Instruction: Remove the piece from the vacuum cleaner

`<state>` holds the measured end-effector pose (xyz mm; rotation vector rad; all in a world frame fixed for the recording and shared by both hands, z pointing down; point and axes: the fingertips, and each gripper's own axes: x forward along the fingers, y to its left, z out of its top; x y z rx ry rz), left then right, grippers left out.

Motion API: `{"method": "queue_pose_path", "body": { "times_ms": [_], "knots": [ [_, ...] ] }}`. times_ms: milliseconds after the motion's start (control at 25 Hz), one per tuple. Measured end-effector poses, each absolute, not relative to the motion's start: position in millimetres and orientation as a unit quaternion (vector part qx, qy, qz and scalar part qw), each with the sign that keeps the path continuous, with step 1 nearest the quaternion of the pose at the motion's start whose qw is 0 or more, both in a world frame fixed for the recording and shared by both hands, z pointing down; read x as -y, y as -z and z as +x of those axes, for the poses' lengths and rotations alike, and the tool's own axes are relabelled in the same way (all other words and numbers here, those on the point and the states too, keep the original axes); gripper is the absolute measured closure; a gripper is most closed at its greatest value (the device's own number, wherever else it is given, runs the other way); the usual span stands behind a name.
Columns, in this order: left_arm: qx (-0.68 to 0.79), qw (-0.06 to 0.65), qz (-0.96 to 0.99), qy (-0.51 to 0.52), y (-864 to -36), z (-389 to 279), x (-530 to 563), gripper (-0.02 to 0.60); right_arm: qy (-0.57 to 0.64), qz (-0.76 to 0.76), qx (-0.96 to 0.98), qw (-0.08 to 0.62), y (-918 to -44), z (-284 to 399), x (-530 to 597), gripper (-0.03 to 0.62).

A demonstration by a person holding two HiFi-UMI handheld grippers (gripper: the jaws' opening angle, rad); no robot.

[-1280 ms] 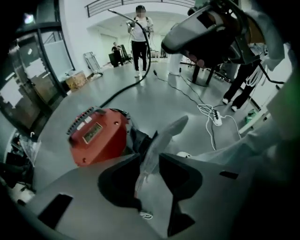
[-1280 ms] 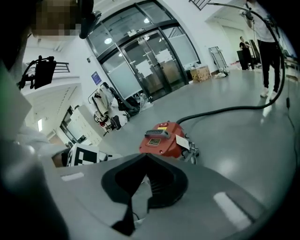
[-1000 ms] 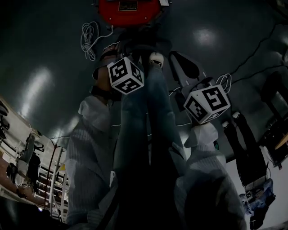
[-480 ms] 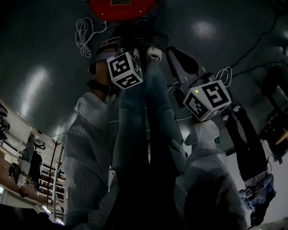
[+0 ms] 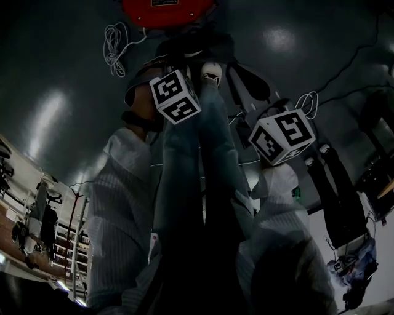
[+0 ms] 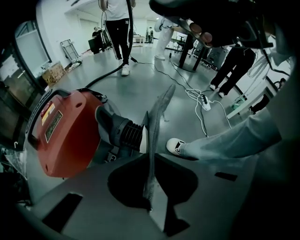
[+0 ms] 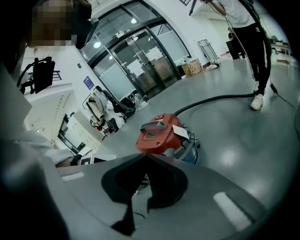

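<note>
The red vacuum cleaner [image 6: 65, 133] lies on the grey floor, also at the head view's top edge [image 5: 166, 9] and ahead of the right gripper [image 7: 161, 133]. A black ribbed socket [image 6: 124, 133] sticks out of its side. A thin flat grey piece [image 6: 157, 122] stands edge-on beside that socket. My left gripper [image 6: 150, 157] has it between its jaws, which are closing and pinch its lower end. The left marker cube [image 5: 176, 96] hovers near the vacuum. My right gripper [image 7: 147, 157] hangs back with its jaws together and nothing in them; its cube [image 5: 282, 136] is lower right.
My own jeans leg and white shoe [image 6: 177, 146] sit just right of the piece. A white cable coil [image 5: 117, 49] lies left of the vacuum, and a power strip with cords [image 6: 204, 101] to the right. A black hose [image 7: 220, 101] runs towards a standing person [image 6: 119, 28].
The left marker cube has drifted slightly up and right, towards the vacuum. The right cube has barely moved. The vacuum sits a little higher in the head view.
</note>
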<state>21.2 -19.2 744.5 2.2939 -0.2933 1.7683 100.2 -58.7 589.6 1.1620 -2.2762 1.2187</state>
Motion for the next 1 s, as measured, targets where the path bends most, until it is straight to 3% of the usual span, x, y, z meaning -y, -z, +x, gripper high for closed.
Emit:
{"method": "queue_pose_path", "body": {
  "times_ms": [240,440,760,1000],
  "knots": [
    [0.078,0.141,0.776,-0.61,-746,24,9,0.546,-0.428,0.414,0.789,0.151,-590,106,60,0.592],
    [-0.014,0.158,0.776,-0.61,-758,48,-61,0.558,-0.43,0.42,0.785,0.148,-590,113,59,0.592],
    [0.054,0.194,0.798,-0.568,-731,40,-43,0.558,-0.424,0.423,0.788,0.146,-587,120,59,0.592],
    [0.13,0.199,0.818,-0.524,-645,17,-12,0.558,-0.382,0.406,0.815,0.16,-527,97,61,0.592]
  ]
}}
